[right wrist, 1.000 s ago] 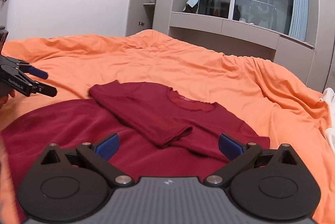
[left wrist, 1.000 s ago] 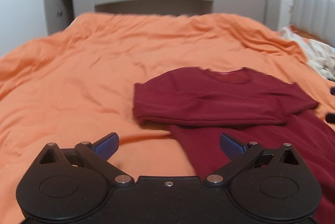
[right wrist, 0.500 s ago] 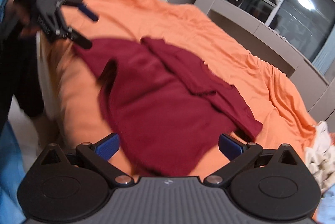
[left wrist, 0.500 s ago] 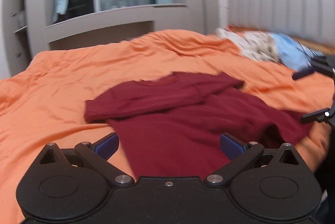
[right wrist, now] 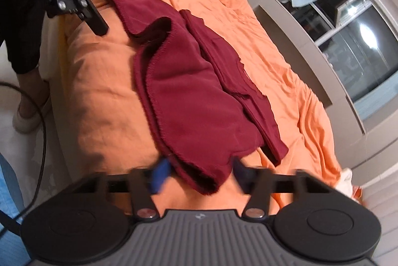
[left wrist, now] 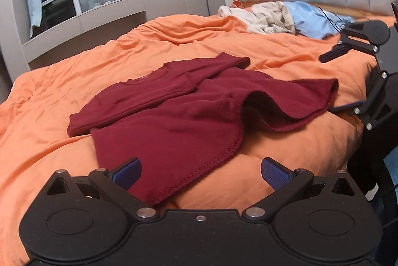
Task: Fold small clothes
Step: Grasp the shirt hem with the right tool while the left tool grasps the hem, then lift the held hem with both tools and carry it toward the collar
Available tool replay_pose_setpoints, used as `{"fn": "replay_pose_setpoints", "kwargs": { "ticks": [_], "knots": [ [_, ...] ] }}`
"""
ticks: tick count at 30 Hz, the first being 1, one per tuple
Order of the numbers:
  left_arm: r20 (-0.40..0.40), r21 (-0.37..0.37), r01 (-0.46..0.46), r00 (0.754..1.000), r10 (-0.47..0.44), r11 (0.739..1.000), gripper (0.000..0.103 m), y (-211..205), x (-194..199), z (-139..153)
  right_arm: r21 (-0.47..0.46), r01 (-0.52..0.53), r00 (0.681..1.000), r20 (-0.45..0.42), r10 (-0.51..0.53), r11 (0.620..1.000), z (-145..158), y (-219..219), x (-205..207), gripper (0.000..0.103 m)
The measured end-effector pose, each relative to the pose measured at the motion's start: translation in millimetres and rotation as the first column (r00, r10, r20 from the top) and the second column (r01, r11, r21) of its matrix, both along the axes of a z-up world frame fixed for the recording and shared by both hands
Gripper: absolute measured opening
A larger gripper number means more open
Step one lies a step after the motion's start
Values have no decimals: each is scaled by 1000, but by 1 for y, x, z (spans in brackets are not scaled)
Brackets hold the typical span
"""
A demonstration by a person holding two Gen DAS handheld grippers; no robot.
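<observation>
Right wrist view: our right gripper [right wrist: 199,175] has just been closing around the shirt [right wrist: 189,82] hem on the bed [right wrist: 273,47]; left gripper [left wrist: 200,170] open. Pinch both layers before lifting.

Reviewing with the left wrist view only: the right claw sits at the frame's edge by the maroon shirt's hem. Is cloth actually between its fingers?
Observer: Yes. In its own view the right claw has just been closing, with a bunched hem corner of the maroon shirt between its fingers; blur hides whether they press.
Operator: And the left claw from outside?
Observer: The left claw is open by the opposite hem corner.
Operator: Anything beside the bed?
Observer: A foot in a pale slipper on the floor.
</observation>
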State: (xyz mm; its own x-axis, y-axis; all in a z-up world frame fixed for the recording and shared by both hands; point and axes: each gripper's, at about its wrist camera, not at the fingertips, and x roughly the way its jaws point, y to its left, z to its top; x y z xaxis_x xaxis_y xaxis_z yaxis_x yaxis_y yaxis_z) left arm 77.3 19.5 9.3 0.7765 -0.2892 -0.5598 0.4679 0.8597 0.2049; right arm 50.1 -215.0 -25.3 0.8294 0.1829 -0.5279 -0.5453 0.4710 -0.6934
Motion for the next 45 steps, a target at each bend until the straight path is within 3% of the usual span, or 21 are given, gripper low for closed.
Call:
{"fn": "replay_pose_setpoints", "kwargs": {
  "ticks": [1, 4, 11, 17, 22, 25, 28, 32, 33, 34, 36, 39, 42, 44, 45],
  "knots": [
    [4, 15, 5, 1000, -5, 1000, 102, -3, 0, -1, 8, 1, 1000, 2, -1, 1000, 2, -3, 3, 17],
    [20, 57, 5, 1000, -6, 998, 102, -16, 0, -6, 78, 17, 999, 37, -20, 997, 13, -9, 5, 10],
    [59, 68, 1, 998, -5, 998, 102, -42, 8, -10, 331, 95, 982, 122, -143, 939, 56, -34, 15, 7],
    [104, 78, -90, 991, 82, 993, 101, -57, 22, -11, 438, 126, 967, 144, -208, 890, 81, -59, 14, 7],
    [151, 160, -196, 973, 172, 967, 88, -51, 26, -13, 465, 134, 948, 198, -251, 875, 91, -74, 10, 0],
    [199, 220, -248, 958, 205, 944, 81, -39, 24, -13, 490, 147, 953, 163, -256, 859, 95, -83, 12, 0],
    [214, 259, -269, 953, 216, 928, 76, -26, 18, -12, 457, 148, 976, 77, -204, 877, 88, -85, 16, 0],
    [213, 258, -271, 952, 219, 927, 75, -15, 13, -7, 354, 91, 996, -18, -91, 931, 68, -72, 12, 5],
    [214, 258, -272, 952, 219, 927, 75, -15, 13, -5, 329, 70, 997, -35, -62, 942, 63, -68, 9, 15],
    [215, 258, -271, 952, 219, 927, 75, -15, 14, -5, 312, 57, 998, -53, -42, 948, 59, -63, 8, 34],
    [217, 261, -270, 952, 216, 927, 75, -15, 14, -5, 275, 30, 995, -99, -3, 961, 50, -53, 6, 53],
    [214, 267, -267, 953, 213, 926, 75, -17, 16, -7, 183, 8, 991, -132, 17, 983, 31, -34, 6, 54],
    [210, 272, -258, 956, 205, 927, 75, -16, 14, -8, 100, 38, 996, -82, -30, 994, 20, -20, 10, 53],
    [211, 283, -250, 958, 195, 926, 75, -17, 13, -8, 85, 64, 997, -50, -60, 994, 17, -15, 14, 47],
    [212, 290, -247, 959, 190, 925, 75, -16, 12, -8, 87, 76, 996, -44, -72, 993, 16, -14, 17, 31]
  ]
}}
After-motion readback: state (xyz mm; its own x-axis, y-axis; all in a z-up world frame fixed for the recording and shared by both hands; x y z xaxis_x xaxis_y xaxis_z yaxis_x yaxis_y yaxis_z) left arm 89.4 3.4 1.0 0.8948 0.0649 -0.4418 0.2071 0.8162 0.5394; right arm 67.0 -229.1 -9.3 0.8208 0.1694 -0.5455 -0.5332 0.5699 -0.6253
